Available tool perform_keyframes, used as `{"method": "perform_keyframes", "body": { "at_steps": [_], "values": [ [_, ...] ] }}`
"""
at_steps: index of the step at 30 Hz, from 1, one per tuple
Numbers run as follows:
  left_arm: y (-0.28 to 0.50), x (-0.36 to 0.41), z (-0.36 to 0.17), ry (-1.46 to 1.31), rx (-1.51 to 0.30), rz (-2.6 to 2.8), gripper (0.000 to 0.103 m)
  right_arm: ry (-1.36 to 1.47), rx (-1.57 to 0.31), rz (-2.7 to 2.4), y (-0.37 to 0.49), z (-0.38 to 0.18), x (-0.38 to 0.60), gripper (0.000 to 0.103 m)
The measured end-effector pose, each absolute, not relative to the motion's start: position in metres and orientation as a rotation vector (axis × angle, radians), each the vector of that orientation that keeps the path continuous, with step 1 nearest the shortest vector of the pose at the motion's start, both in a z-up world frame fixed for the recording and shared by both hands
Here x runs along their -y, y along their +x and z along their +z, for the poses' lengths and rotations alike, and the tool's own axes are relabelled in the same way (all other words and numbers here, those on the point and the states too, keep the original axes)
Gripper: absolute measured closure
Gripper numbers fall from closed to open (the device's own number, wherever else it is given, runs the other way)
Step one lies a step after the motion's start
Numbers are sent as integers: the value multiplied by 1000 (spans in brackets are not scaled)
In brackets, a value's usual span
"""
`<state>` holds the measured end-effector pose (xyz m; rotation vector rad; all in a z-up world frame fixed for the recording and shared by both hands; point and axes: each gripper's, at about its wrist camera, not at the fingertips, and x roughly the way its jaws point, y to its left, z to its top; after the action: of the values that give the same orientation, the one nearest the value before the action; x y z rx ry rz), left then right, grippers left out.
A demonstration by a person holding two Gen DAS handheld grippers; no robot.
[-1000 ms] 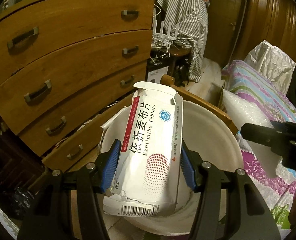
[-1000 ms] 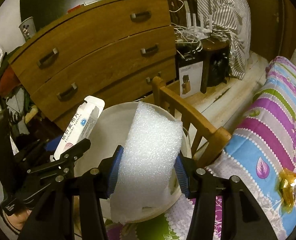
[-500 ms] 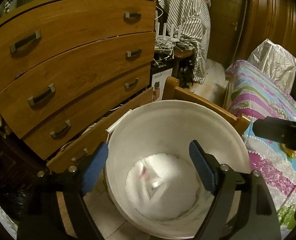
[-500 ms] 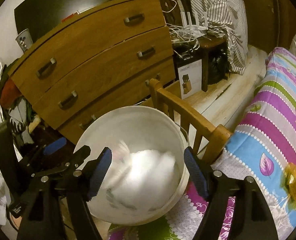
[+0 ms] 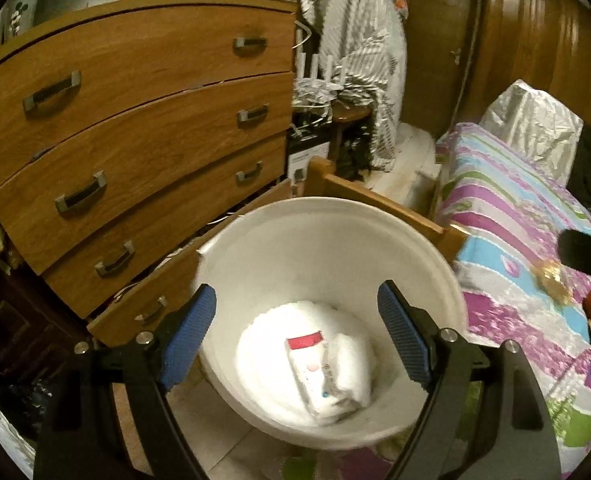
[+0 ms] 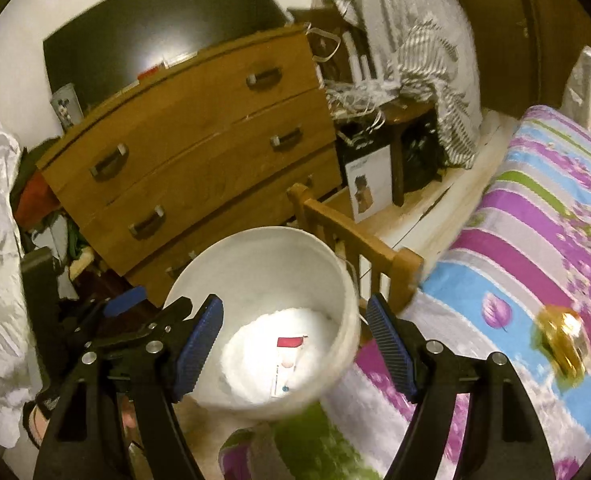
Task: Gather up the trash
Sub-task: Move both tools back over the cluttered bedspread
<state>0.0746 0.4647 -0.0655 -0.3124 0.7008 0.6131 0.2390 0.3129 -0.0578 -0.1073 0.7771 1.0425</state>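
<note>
A second ago each tool pinched a piece of trash above the white bucket (image 5: 327, 240); now both pieces lie in the bucket's bottom. The left tool (image 5: 297, 336) stands spread wide and empty over the bucket's mouth, its 2 ribbed blue pads touching nothing. The right tool (image 6: 293, 344) is likewise spread and empty, above the rim nearest the bed (image 6: 535, 248). Inside the bucket, the flattened white cardboard medicine box (image 5: 315, 372) with its red band rests on the crumpled white foam sheet (image 5: 267, 340). The bucket is round, smooth plastic, standing between the wooden dresser (image 5: 135, 120) and the bed.
</note>
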Motion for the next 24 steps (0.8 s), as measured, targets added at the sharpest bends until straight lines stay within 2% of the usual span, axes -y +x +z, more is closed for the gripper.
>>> {"method": "perform_keyframes", "body": {
  "at_steps": [9,18,24],
  "values": [
    [102,-360,-74,-239,-729,398,23,-35,-643,835,188,-81,-121,28],
    [149,-215,-103,-143,-818,105,23,108,-722,551,172,-146,89,28],
    [171,-139,-102,-66,-821,-25,23,205,-713,413,164,-170,191,28]
  ]
}}
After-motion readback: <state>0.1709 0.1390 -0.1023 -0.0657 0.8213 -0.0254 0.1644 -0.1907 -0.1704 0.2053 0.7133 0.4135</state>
